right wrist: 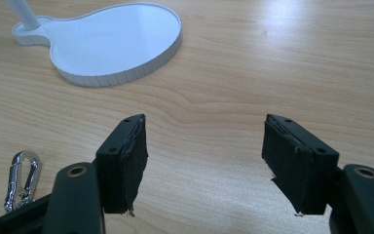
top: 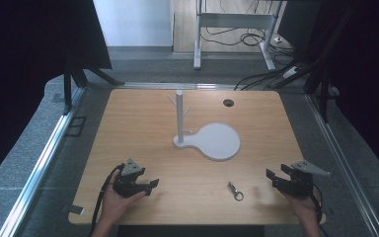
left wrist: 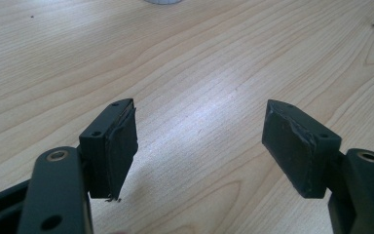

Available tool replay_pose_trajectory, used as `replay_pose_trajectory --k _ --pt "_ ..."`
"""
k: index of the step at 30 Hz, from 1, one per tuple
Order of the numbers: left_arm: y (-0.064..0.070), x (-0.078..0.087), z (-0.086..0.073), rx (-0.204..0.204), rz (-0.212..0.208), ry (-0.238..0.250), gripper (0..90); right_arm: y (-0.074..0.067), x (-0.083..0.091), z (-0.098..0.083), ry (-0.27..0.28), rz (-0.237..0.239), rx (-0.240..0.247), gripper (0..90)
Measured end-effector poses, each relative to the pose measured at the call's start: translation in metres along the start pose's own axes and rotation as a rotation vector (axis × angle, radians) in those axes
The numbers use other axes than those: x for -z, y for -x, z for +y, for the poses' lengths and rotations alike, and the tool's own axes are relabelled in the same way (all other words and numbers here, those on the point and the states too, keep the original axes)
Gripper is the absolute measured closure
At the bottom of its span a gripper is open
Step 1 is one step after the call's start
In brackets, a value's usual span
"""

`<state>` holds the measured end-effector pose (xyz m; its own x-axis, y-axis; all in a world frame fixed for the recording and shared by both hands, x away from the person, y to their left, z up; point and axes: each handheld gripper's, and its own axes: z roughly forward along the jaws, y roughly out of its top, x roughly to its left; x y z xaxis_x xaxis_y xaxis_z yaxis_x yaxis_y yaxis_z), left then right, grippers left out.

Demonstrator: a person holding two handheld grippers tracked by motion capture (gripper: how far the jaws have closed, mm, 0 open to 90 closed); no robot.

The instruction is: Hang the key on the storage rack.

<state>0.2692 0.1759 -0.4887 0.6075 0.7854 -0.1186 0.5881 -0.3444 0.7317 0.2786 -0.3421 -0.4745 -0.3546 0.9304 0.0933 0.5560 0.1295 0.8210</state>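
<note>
Wooden table [top: 143,128]: carabiner [top: 235,191] left of right hand-held gripper [top: 275,178] (untouched).

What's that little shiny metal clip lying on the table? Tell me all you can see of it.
The metal clip is a small silvery snap hook, polished like chrome, with an elongated loop and a ring at one end. It lies flat on the wooden table, near the front edge, between the two hands, nearer the right tongs. Nothing touches it.

Left gripper [top: 150,186]: held in the person's left hand [top: 120,197], jaws wide apart, nothing between the pads. Right gripper [top: 272,177]: held in the right hand [top: 303,201], jaws likewise parted, gap empty.
</note>
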Motion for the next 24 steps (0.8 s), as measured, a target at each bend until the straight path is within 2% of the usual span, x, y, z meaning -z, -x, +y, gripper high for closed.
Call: replay_pose_trajectory --k 9,13,22,24 --pt "-0.001 0.002 0.0 0.004 0.002 0.005 29.4 0.003 0.004 0.003 0.006 0.016 -0.012 33.9" --pt "0.0 0.004 0.001 0.014 -0.02 0.018 29.4 0.001 0.006 0.006 0.018 0.039 -0.016 34.3" --pt "0.002 0.006 0.003 0.003 -0.017 0.017 29.3 -0.006 0.008 0.01 0.016 0.054 0.019 36.4" --pt "0.003 0.007 0.002 0.012 -0.027 0.016 29.1 -0.007 0.006 0.011 0.022 0.052 0.035 37.0"
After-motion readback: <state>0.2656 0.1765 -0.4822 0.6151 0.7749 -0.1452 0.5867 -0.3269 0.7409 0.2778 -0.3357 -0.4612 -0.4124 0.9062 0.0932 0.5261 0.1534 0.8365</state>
